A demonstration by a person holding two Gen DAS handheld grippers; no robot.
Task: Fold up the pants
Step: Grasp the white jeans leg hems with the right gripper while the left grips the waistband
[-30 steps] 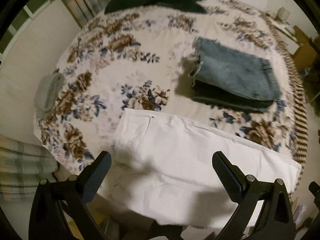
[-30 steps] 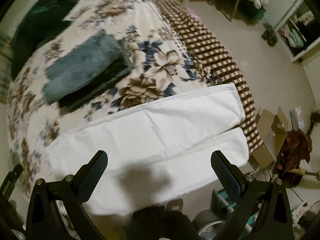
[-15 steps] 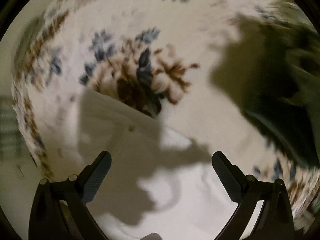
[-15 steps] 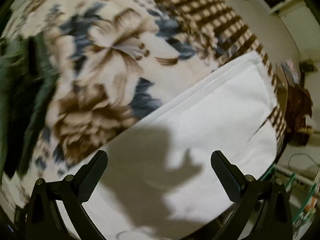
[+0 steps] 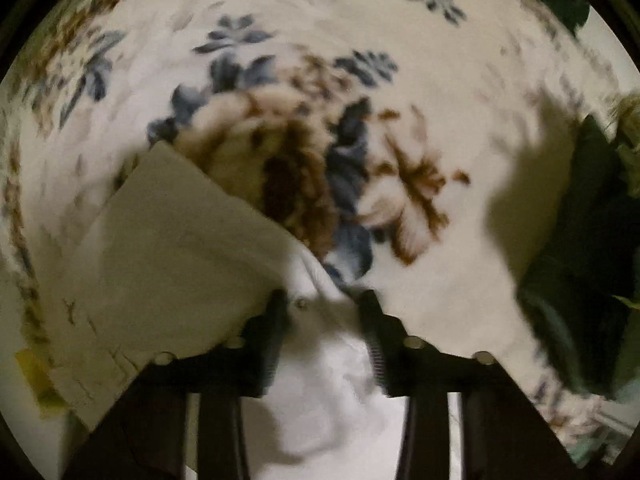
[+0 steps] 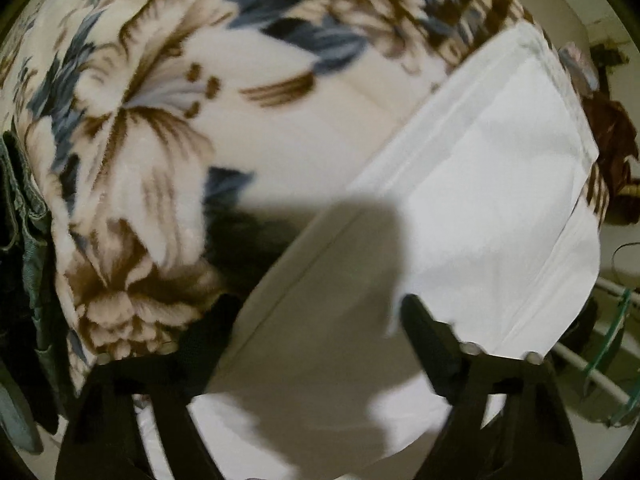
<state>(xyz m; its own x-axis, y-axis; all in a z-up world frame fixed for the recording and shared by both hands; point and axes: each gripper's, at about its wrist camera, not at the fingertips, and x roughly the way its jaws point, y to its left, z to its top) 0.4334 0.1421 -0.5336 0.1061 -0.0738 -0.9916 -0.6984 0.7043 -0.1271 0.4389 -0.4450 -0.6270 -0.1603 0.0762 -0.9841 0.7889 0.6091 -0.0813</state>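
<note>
Left gripper [image 5: 324, 300] points down, jaws closing with bunched waist fabric of the white pants [image 5: 180, 248] between them. Right gripper [image 6: 320, 312] closing, jaws astride the pant leg, not pressing. Pants lie on the floral blanket [image 5: 360, 20]; dark folded clothes [image 5: 580, 240] beyond.

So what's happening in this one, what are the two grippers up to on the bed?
A person is working both handheld grippers on white pants spread over a floral blanket. The left gripper is closing, with a bunched bit of the white cloth near a button between its fingers. The right gripper is closing too, wider, straddling the far edge of a leg. No fold is made yet. Dark folded clothes lie beside.
</note>
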